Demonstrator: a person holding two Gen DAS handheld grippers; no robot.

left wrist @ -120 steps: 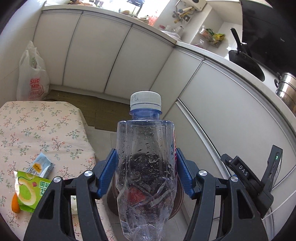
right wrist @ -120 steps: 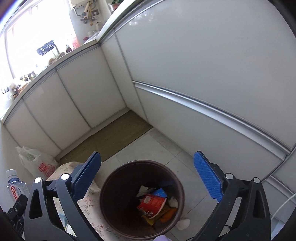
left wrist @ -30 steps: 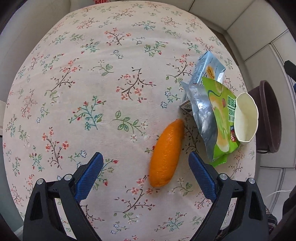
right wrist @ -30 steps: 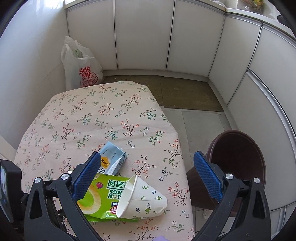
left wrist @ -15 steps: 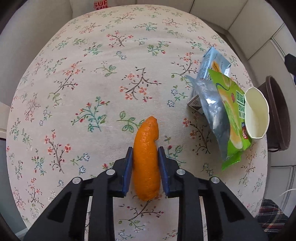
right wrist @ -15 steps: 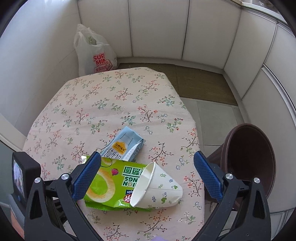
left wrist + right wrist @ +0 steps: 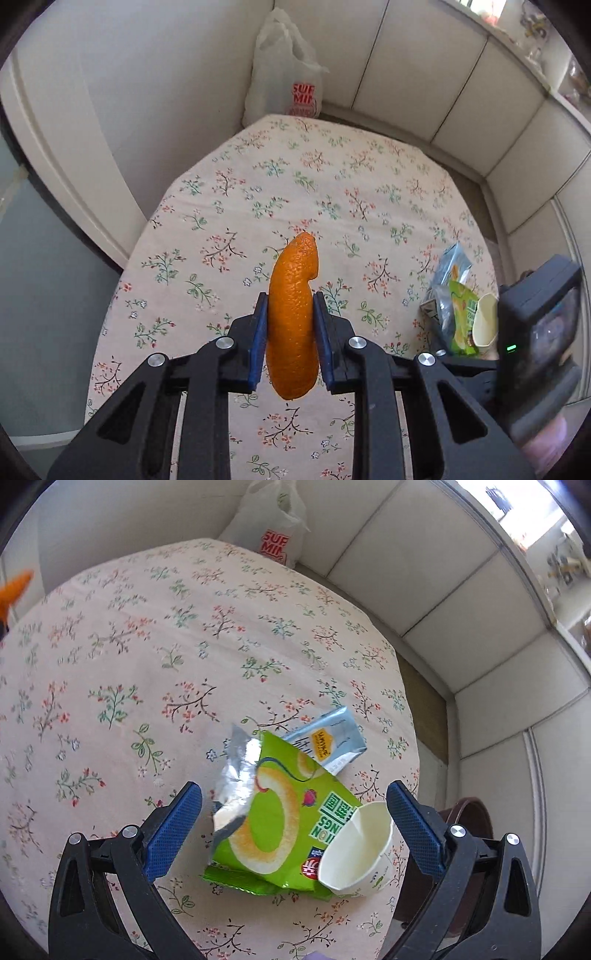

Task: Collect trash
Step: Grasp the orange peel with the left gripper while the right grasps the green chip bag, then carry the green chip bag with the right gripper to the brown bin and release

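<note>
Orange peel (image 7: pixel 293 317) sits clamped between the blue pads of the left gripper (image 7: pixel 290 325), whose jaws have just been closing onto it; the peel is held above the floral tablecloth (image 7: pixel 295 192). Near the cloth's right edge lie a green snack bag (image 7: pixel 273 819) with "ION" and "NGS" readable upside down beside Chinese characters, a pale blue packet (image 7: pixel 328 744) with a yellow label too small to read, and a white paper cup (image 7: pixel 356 853) tipped on its side on the bag. The right gripper (image 7: pixel 293 830) hangs over them with jaws spread wide, gripping nothing. A white plastic bag (image 7: pixel 286 70) printed "SUF MIF" in red stands beyond the table. A brown bin (image 7: pixel 469 819) shows past the table edge.
</note>
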